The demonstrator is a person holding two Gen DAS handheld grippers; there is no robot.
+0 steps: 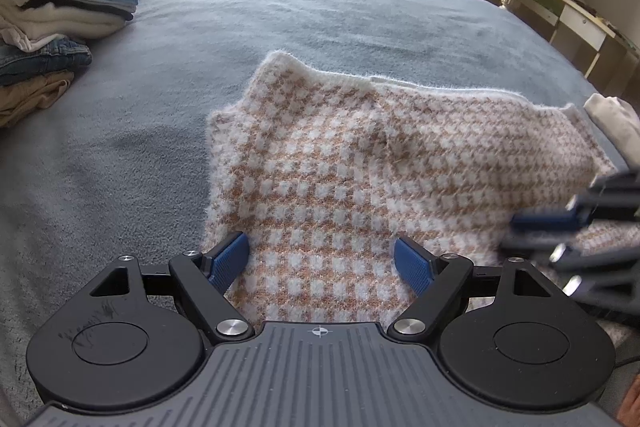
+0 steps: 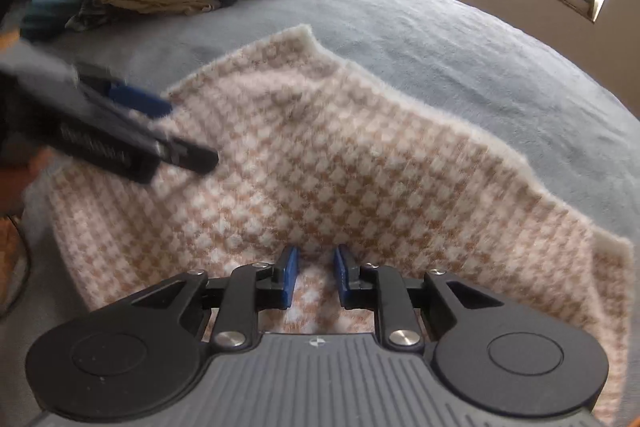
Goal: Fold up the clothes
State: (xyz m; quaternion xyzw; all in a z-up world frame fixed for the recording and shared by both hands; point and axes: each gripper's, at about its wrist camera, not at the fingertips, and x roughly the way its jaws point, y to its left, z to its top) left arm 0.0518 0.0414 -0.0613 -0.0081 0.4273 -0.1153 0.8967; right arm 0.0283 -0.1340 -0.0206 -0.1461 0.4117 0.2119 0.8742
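A wide bed [image 1: 320, 11] with a grey-blue blanket takes up nearly the whole room ahead of both tools. Spread on it, directly under and in front of them, lies the sweater [image 1: 360, 163], a fuzzy knit checked in tan and white, partly folded over itself with a cream edge along its far side. Beyond the left tool and off to its left sits a stack of folded clothes [image 1: 44, 27]: pale blue and white on top, denim and khaki below. Far to its right stands a pale side desk [image 1: 568, 15] against the wall.

The left tool [image 1: 322, 263] tilts steeply down at the near hem, its blue pads [image 1: 230, 263] spread wide, one to either side of a strip of the knit, gripping nothing. The right tool [image 2: 316, 277] slants down the same way over the sweater's near part; its pads [image 2: 289, 277] stand close together with only a narrow gap, and a ridge of knit shows between them, though I cannot tell whether they actually pinch it. From the right tool, the left one shows as a blur off to the left, above the sweater.
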